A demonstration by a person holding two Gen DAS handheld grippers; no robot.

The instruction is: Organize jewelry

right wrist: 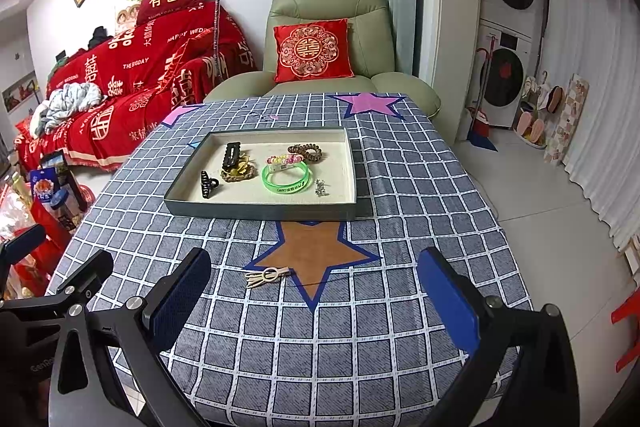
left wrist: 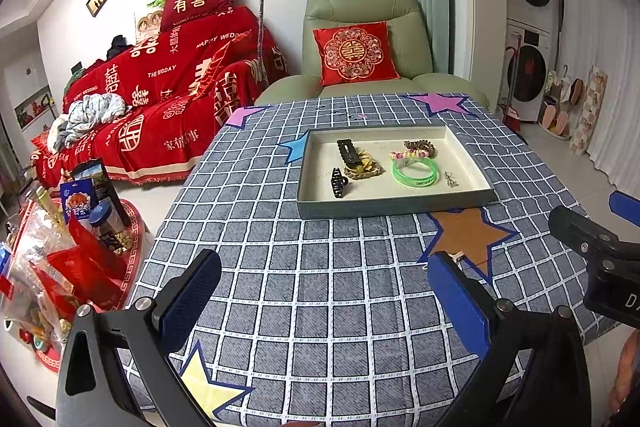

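A grey tray (left wrist: 396, 205) (right wrist: 260, 213) with a cream lining sits mid-table. It holds a green bangle (left wrist: 414, 173) (right wrist: 287, 179), a black claw clip (left wrist: 338, 182) (right wrist: 208, 183), a black flat clip (left wrist: 349, 151) (right wrist: 232, 154), a braided band, a brown coil tie and small earrings (right wrist: 321, 188). A beige hair clip (right wrist: 266, 275) lies on the cloth by the brown star (right wrist: 316, 253), outside the tray; the left wrist view shows only its tip (left wrist: 456, 257). My left gripper (left wrist: 324, 301) and right gripper (right wrist: 316, 301) are both open and empty above the near cloth.
The table has a grey checked cloth (left wrist: 320, 307) with coloured stars. A green armchair (left wrist: 360, 39) stands behind the table, a red-covered sofa (left wrist: 160, 87) to the left. Snack bags and boxes (left wrist: 68, 251) crowd the floor at the left. Washing machines (right wrist: 508, 27) stand at the right.
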